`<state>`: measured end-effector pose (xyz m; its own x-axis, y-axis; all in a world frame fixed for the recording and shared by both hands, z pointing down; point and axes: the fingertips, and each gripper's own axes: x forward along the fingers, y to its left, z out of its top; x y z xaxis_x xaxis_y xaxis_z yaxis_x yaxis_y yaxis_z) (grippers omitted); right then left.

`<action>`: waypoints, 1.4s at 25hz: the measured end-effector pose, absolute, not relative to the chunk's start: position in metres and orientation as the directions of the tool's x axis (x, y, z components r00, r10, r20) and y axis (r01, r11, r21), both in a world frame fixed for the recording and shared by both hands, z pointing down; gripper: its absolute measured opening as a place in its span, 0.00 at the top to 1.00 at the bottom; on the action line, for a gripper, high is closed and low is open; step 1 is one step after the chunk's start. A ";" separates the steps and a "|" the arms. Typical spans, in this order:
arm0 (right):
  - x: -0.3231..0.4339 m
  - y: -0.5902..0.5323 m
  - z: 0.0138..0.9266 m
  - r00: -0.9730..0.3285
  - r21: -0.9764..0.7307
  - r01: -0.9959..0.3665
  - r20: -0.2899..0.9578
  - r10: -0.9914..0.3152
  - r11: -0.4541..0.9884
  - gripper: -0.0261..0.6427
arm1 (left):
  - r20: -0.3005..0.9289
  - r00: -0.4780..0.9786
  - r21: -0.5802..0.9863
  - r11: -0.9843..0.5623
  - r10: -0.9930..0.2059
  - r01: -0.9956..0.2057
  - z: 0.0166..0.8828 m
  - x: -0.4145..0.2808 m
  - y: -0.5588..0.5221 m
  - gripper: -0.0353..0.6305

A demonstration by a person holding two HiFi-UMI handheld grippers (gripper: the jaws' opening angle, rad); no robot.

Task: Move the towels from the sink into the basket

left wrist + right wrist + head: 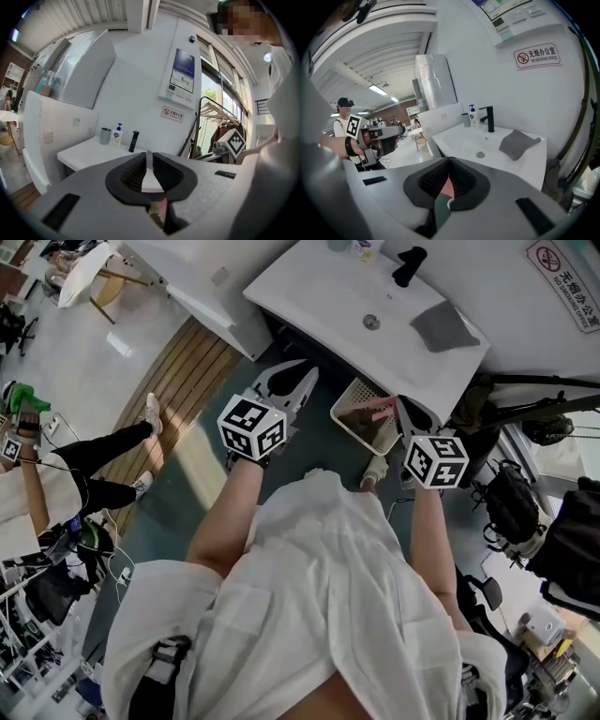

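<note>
the job looks partly done, with one towel on its way in and at least one more to fetch. the right gripper [403,420] hangs over the basket [345,395], which stands on the floor just in front of the sink [319,296] and below its front edge. its jaws are pressed together, and the right gripper view shows a strip of pink and green cloth running down from where the pads meet. in the head view a bit of pink towel [380,407] shows right at the tips, above the basket's opening. i judge that it is pinching this towel and has not yet let go. something dark lies in the basket below it, but whether that is another towel or shadow i cannot tell. a grey towel [445,326] lies flat on the right end of the sink, partly over the rim, well apart from both grippers and untouched. no other towel shows in the basin. the left gripper [305,379] is held near the sink's front edge, to the left of the basket. its jaws stand slightly apart with only a thin slit between them, and nothing is in it. what remains, as i read it, is to drop the pink towel in, then go back for the grey one.
</note>
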<state>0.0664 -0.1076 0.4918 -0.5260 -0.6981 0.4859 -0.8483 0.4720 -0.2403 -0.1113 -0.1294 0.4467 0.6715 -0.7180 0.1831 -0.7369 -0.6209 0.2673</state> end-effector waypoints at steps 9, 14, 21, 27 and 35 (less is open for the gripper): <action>0.078 -0.115 0.529 -0.499 -0.261 -0.864 0.557 -0.664 0.430 0.92 | 0.191 0.674 0.276 -0.620 -0.714 -0.735 0.452 -0.106 -0.138 0.87; 0.081 -0.122 0.533 -0.484 -0.234 -0.871 0.556 -0.676 0.432 0.91 | 0.196 0.677 0.282 -0.620 -0.709 -0.732 0.456 -0.102 -0.142 0.87; 0.084 -0.125 0.523 -0.473 -0.224 -0.878 0.533 -0.701 0.422 0.91 | 0.191 0.676 0.283 -0.619 -0.712 -0.732 0.454 -0.103 -0.144 0.87; 0.095 -0.127 0.503 -0.463 -0.204 -0.884 0.504 -0.729 0.421 0.91 | 0.181 0.676 0.281 -0.621 -0.714 -0.732 0.450 -0.100 -0.143 0.87; 0.130 -0.142 0.492 -0.429 -0.149 -0.898 0.504 -0.750 0.413 0.91 | 0.171 0.683 0.283 -0.629 -0.710 -0.725 0.446 -0.084 -0.146 0.87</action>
